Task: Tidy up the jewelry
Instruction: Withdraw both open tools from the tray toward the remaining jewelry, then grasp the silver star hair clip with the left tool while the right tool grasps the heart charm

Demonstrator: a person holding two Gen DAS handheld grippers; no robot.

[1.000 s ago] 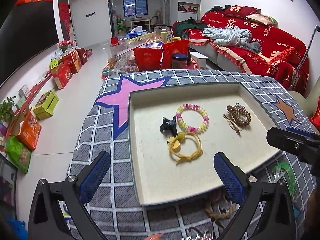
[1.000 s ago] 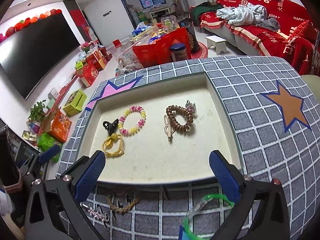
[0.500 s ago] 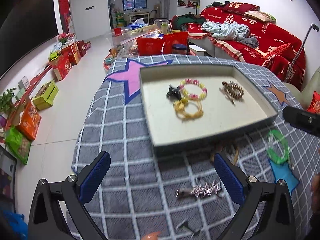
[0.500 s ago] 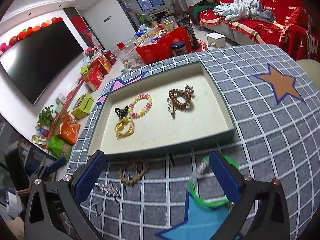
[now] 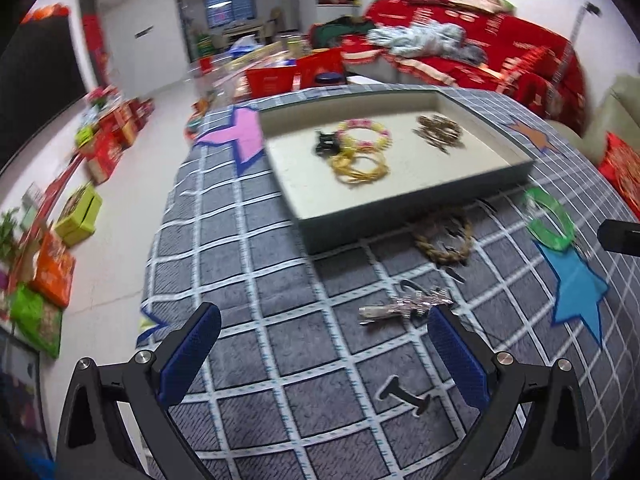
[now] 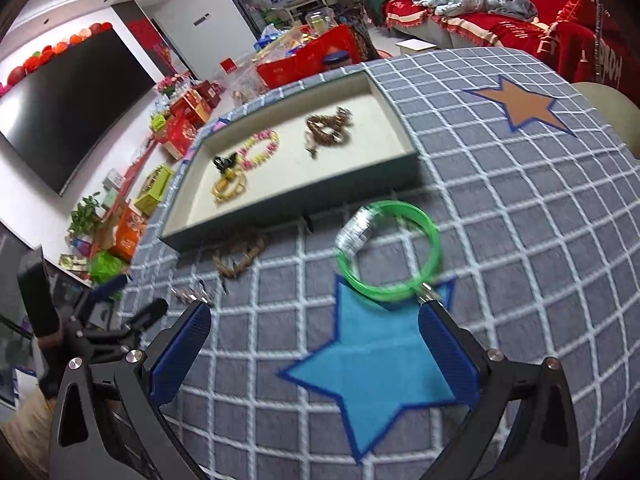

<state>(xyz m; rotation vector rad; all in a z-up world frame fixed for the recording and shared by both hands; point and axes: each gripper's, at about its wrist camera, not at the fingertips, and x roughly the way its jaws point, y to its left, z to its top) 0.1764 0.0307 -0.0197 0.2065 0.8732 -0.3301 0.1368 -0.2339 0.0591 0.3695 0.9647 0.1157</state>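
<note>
Bangle (image 6: 390, 254) ahead of spread jaws, untouched

grid-cloth table (image 6: 520, 184): tray (image 6: 280, 216), green bangle (image 6: 390, 250), braided bracelet (image 5: 442, 236), hairclips (image 5: 404, 306).

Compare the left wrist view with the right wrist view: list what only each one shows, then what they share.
Only the left wrist view: a small black clip on the cloth between the open left gripper fingers, and the pink star patch in full.

Only the right wrist view: the large dark TV screen, the whole orange star patch, and the open right gripper.

Both: the tray holding a pink beaded bracelet, yellow band and brown coil; the green bangle, braided brown ring, silver clip and blue star outside it.
</note>
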